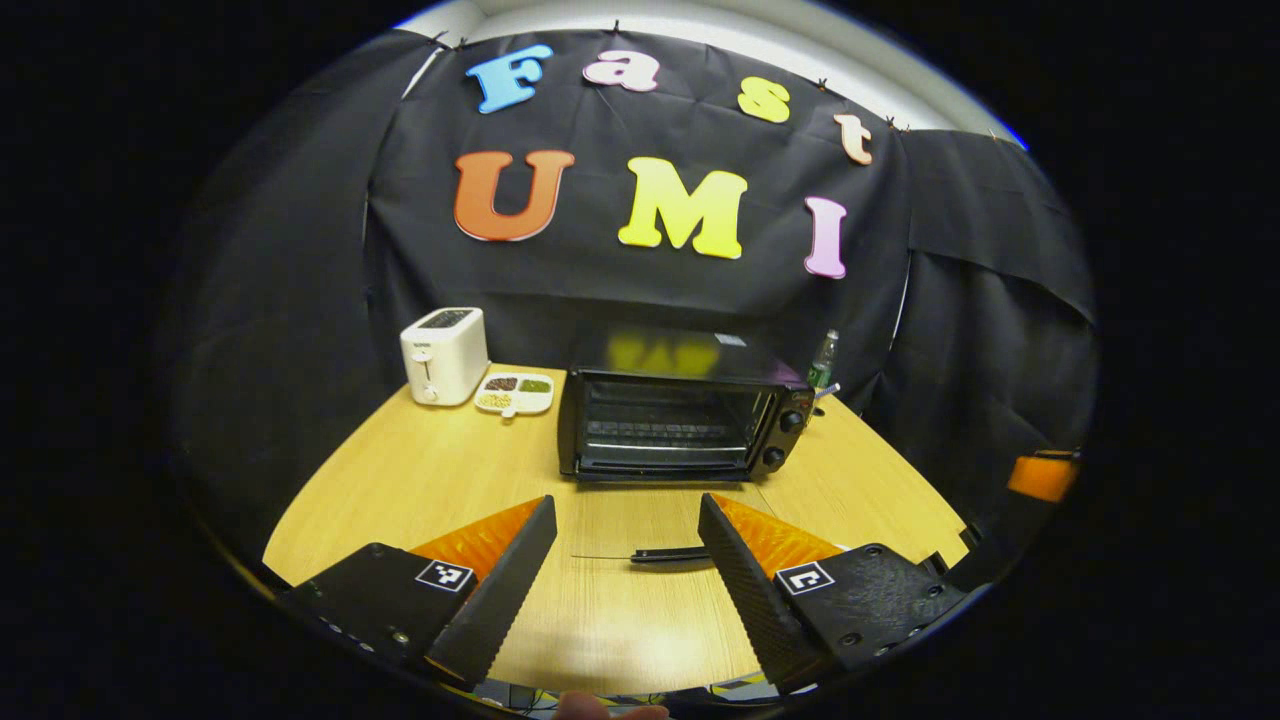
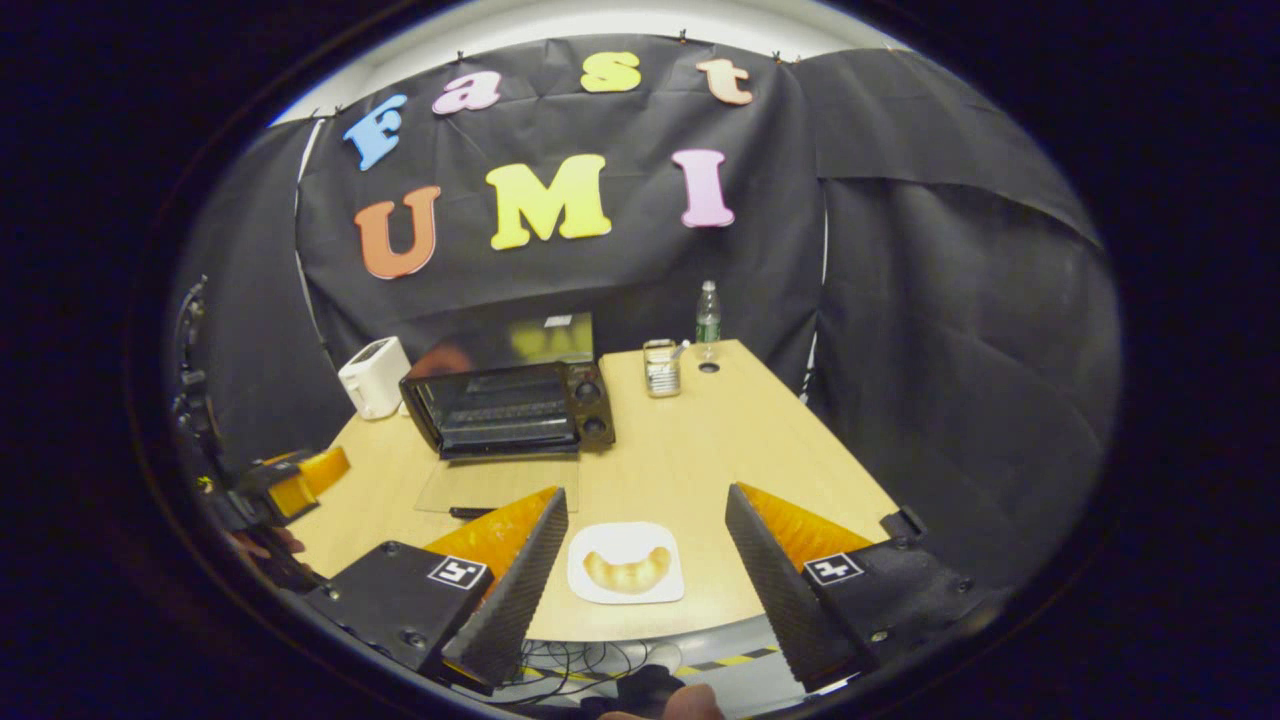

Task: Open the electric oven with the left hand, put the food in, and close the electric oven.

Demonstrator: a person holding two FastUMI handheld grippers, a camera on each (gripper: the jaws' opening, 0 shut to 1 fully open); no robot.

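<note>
Looking along my left gripper (image 1: pixel 627 545), I see its fingers spread wide with nothing between them, hovering above the tabletop (image 1: pixel 420 470). Straight ahead sits the oven (image 1: pixel 680 415) — its glass door appears to lie folded down flat on the wood, the dark handle (image 1: pixel 668 554) near my fingers. A toaster (image 1: pixel 444 354) stands at the far left, with a divided dish (image 1: pixel 515 393) just beside it. A bottle (image 1: pixel 823 360) pokes up behind the oven's right corner.

In the right gripper view, my right gripper (image 2: pixel 647 520) is also wide open and empty. Between the fingers, near the tabletop's front edge, lies a white plate (image 2: pixel 626 590) with a croissant (image 2: pixel 627 570) on it — the food is well apart from the oven (image 2: pixel 510 405), whose door is down. A jar (image 2: pixel 660 367) and the bottle stand at the far end. My left gripper shows at the left edge.
</note>
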